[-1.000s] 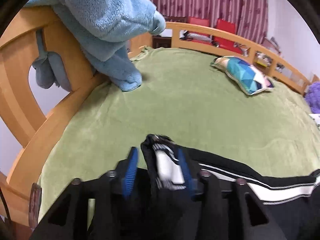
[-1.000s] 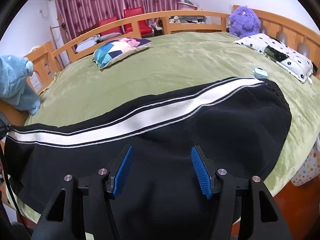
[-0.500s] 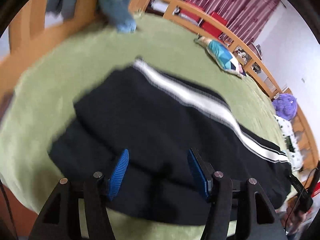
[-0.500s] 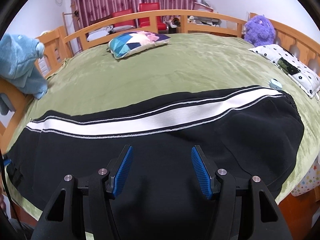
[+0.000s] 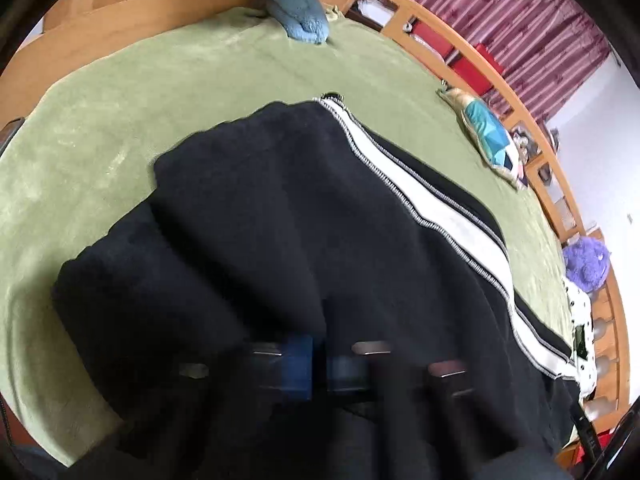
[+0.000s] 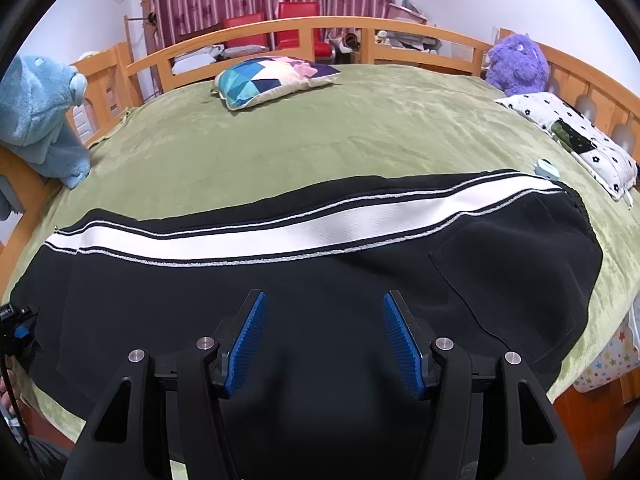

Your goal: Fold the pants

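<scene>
So the pants (image 6: 320, 280) are laid flat on the green blanket (image 6: 340, 132), and everything about the fold hangs on how they're lined up. Using the white stripe (image 6: 312, 230) as the landmark: it runs side to side across the right camera's view, so the long axis of the pants goes straight across in front of both grippers, not away from them. The waistband end sits at the stripe's right end, near the little blue thing (image 6: 545, 169) on the blanket. The leg hems are at the stripe's left end, toward the blue plush toy (image 6: 44, 120) on the bed rail.

The right gripper (image 6: 323, 334) hovers over plain black fabric on the near side of the stripe, about mid-length. Its jaws are spread apart with nothing pinched, just cloth lying beneath them.

The left gripper (image 5: 320, 364) is blurry in its own view, but the blue pads look pulled together, so I'd call it closed. It's down at the near edge of the pants on the hem side of the stripe (image 5: 420, 204). I can't honestly tell if it's got fabric pinched or is just pressed shut against it, since the pads and the cloth are both dark and smeared.

My guess is that the hem end gets carried along the stripe toward the waistband. The left hand is clearly the nearer one for that.
</scene>
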